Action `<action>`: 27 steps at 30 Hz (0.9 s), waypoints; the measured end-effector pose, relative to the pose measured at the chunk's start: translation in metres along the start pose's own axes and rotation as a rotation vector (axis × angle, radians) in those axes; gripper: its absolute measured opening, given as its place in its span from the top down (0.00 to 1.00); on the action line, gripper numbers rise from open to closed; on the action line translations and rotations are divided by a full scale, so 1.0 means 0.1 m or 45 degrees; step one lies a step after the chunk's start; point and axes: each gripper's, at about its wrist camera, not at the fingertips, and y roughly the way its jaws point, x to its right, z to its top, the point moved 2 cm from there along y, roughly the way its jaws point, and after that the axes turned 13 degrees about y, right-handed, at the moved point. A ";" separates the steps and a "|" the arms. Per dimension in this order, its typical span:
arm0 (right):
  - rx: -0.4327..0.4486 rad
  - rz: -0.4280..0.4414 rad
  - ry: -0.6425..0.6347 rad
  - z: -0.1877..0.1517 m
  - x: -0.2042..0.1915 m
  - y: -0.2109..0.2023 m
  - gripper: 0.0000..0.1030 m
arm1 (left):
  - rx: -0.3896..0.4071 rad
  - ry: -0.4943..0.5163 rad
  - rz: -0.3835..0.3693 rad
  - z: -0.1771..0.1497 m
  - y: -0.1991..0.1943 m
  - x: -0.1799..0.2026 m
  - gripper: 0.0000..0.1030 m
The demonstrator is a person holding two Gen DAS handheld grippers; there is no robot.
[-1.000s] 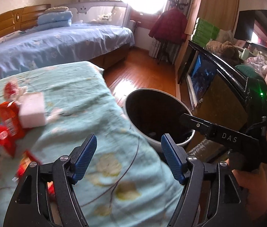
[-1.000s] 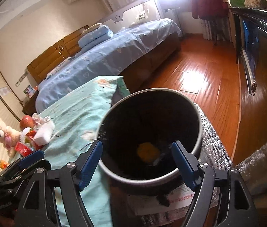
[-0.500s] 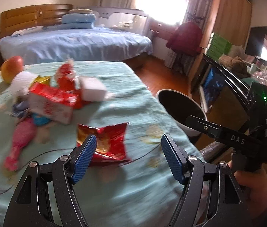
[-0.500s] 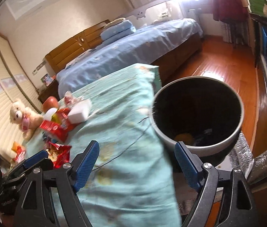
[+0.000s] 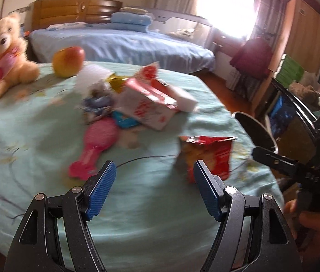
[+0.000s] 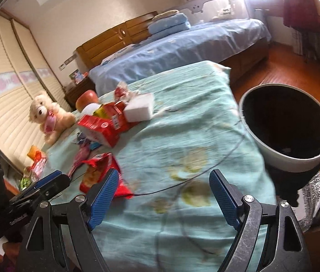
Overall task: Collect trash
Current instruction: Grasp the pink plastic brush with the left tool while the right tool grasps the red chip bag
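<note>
Mint-green flowered bedspread (image 5: 46, 122), red snack wrapper (image 5: 207, 156), pink toy (image 5: 96, 149), blue ribbed fingers (image 5: 101, 192).

Both grippers have swung from the bin (image 6: 296, 149) toward the trash pile (image 5: 146, 104); the right gripper's (image 6: 164, 195) jaws stand wider.

Left gripper (image 5: 154, 187) empty, jaws apart; red wrapper (image 5: 207, 156) just ahead (blurred).

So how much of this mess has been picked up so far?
Hardly any, judging by what lies about. The bin looks dark inside; I cannot tell what it holds. Both the left gripper and the right gripper are open and empty. The red snack bag, the red-and-white carton, the pink wrapper and more scraps lie on the green bedspread.
</note>
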 end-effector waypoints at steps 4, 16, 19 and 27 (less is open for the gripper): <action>-0.033 0.035 -0.038 -0.07 -0.15 0.06 0.19 | -0.025 -0.033 0.052 -0.08 0.00 -0.25 0.30; -0.111 0.097 -0.108 -0.20 -0.50 0.31 0.19 | -0.151 -0.023 0.126 -0.11 0.23 -0.66 0.30; -0.124 0.105 -0.131 -0.22 -0.58 0.40 0.19 | -0.176 0.009 0.131 -0.05 0.34 -0.69 0.30; -0.179 0.082 -0.107 -0.24 -0.55 0.68 0.44 | -0.194 0.143 0.168 0.00 0.50 -0.60 0.67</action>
